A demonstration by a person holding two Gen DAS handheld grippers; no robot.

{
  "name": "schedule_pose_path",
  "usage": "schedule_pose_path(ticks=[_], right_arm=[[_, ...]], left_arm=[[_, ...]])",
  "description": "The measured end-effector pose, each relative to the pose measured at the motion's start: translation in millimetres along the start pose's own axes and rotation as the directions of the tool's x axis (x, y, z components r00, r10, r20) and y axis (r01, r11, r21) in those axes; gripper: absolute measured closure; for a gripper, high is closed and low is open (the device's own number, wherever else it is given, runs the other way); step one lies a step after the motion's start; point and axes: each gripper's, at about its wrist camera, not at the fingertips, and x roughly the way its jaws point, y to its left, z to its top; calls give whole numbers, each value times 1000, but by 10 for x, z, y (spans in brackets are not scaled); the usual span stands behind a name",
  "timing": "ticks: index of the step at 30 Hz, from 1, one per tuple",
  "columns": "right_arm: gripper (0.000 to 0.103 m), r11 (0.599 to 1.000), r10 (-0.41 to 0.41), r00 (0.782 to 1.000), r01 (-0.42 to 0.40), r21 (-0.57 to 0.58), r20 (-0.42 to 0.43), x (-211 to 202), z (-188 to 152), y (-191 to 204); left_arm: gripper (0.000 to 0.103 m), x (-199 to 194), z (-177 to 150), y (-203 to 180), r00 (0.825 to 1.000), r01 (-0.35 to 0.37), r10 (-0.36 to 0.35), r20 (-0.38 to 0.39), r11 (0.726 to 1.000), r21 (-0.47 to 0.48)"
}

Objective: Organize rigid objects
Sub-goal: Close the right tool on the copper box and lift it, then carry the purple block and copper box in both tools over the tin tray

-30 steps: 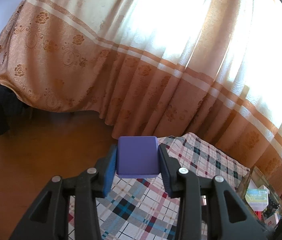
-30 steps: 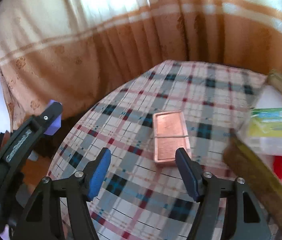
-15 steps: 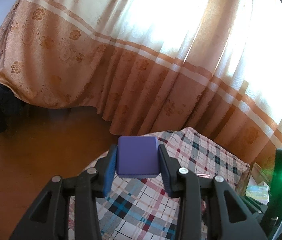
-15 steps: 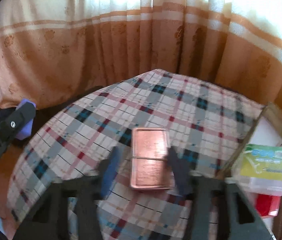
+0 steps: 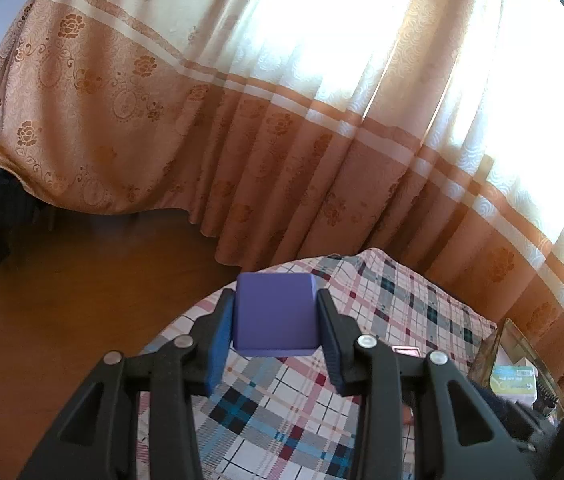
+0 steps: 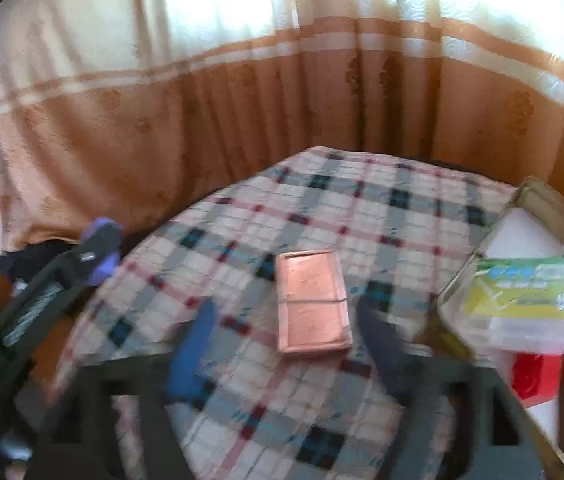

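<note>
The left gripper (image 5: 276, 334) has its fingers (image 5: 218, 340) clamped on a purple block (image 5: 275, 314), one blue pad pressed to each side face, and the block is carried in the air above the near rim of the worktop (image 5: 414, 304). The worktop is round and covered with a plaid cloth. Its left rim curves away over bare wooden floor (image 5: 62, 300), and that side is open. Its far rim lies close to the hanging folds of the orange curtain (image 5: 266, 152).

In the right wrist view the right gripper (image 6: 286, 344) is blurred, its fingers (image 6: 198, 336) spreading apart with nothing between them. A copper-coloured flat case (image 6: 311, 307) lies on the cloth near the middle of the worktop, just beyond the fingertips and in the gap they frame, untouched. Open plaid cloth surrounds the case on its far and left sides.

To the right of the case, at the worktop's right edge, stands a basket (image 6: 538, 196). It is crowded with a clear plastic box with a green label (image 6: 530, 304), a red box (image 6: 536, 376) and a white item (image 6: 522, 236). The strip of cloth between case and basket is narrow. To the left of the case, past the worktop's left rim, the left gripper and its purple block show in this view too.
</note>
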Motion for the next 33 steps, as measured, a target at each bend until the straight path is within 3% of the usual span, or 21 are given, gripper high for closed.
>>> schedule_pose_path(ticks=[3,6,9,13,15,18,23,24,25,33], right_arm=[[23,996,-76,995,73,-47,-61,201,89,61],[26,993,-82,994,75,-87,-75,325,163,122],[24,968,-194,972,169,-183,-129,560,206,184],[25,972,-179,976,156,-177,-127,513,180,175],[25,961,-210,972,185,-205,-105,446,83,269],[36,972,-166,982,147,-186,-93,357,-22,335],[38,990,-61,993,47,-132,-106,230,-96,277],[48,996,-28,992,17,-86,-123,220,-121,196],[49,999,-1,993,-5,-48,-118,200,-149,115],[56,999,35,995,-36,-2,-98,149,-196,33]], left_arm=[[64,8,4,-7,1000,0,0,-4,1000,1],[64,13,10,-8,1000,2,-2,-5,1000,3],[64,14,11,-5,1000,4,-4,-6,1000,7],[64,18,9,7,1000,3,-3,-7,1000,2],[64,15,9,3,1000,4,-4,-4,1000,2],[64,5,17,2,1000,4,-4,7,1000,1],[64,31,17,18,1000,6,-6,-2,1000,-8],[64,21,24,26,1000,7,-7,-3,1000,-8],[64,23,24,27,1000,7,-7,-4,1000,-8],[64,29,20,31,1000,23,-23,-16,1000,-4]])
